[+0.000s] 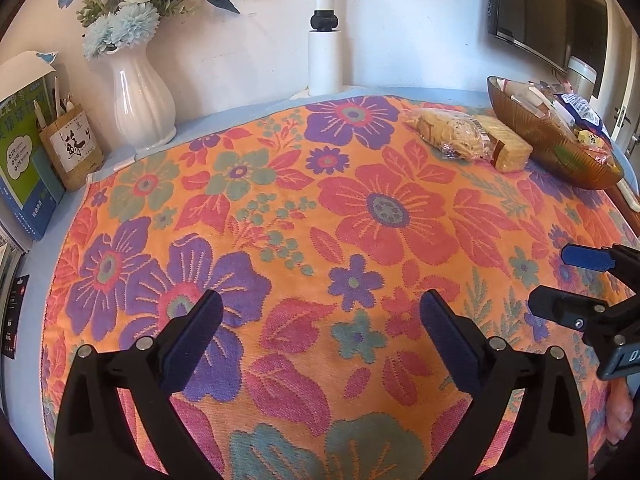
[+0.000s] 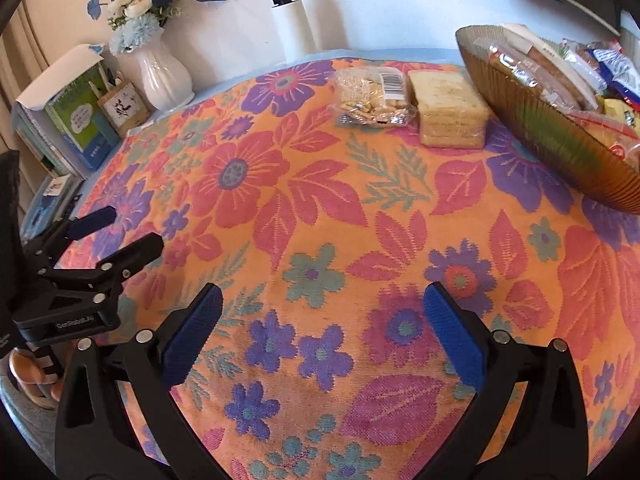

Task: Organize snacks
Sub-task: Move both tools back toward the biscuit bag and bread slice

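Observation:
A clear bag of small crackers [image 1: 448, 132] [image 2: 374, 98] lies on the floral cloth at the far side. A pack of square crackers [image 1: 506, 144] [image 2: 448, 110] lies right beside it. To their right stands an amber ribbed bowl [image 1: 552, 148] [image 2: 540, 120] with several wrapped snacks in it. My left gripper [image 1: 320, 304] [image 2: 132, 226] hovers open over the near part of the cloth, nothing between its fingers. My right gripper [image 2: 324, 294] [image 1: 556, 280] is open and empty too, just to the right of the left one. Both are well short of the snacks.
A white vase of blue and white flowers [image 1: 140, 100] stands at the back left, with a pen holder [image 1: 74, 148] and books [image 1: 24, 152] beside it. A white post [image 1: 324, 60] rises at the back middle. The floral cloth [image 1: 320, 208] covers the table.

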Motion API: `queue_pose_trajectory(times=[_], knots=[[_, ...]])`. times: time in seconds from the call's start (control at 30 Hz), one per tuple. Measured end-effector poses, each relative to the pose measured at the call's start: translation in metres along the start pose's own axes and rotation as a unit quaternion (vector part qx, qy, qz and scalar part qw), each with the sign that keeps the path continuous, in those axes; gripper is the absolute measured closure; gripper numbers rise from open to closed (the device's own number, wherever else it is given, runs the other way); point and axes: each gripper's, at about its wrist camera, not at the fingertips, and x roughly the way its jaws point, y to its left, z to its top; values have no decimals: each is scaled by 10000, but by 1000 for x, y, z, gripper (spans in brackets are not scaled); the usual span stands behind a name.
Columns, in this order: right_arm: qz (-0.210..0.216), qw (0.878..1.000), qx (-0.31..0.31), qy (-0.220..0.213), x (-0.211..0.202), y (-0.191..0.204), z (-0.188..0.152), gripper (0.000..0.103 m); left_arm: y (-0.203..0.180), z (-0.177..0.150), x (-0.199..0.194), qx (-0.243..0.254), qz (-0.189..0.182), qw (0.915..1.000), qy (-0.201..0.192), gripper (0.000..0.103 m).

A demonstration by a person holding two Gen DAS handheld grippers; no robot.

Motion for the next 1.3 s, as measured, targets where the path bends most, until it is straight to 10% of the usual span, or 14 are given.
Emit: queue_pose_trajectory(times=[0.8,0.9,0.97,1.17,1.3], knots=[[-125,9998,146,-108,-2,-8,2,3,-1,0,2,53,23,10000,24,5],[-177,9977,501,-430,-14,-21,2,3,-3,6,8,35,-489,9979,431,6],[-32,9951,802,-586,-20,-34,3,3,-9,20,8,75,-933,9919,862,9],[686,9718,2200,-503,-19,-89,8,3,-34,106,-10,118,-1380,9893,455,8],[419,9719,2270,-463,-23,-97,32,3,-61,147,34,17,-1613,9857,484,8]])
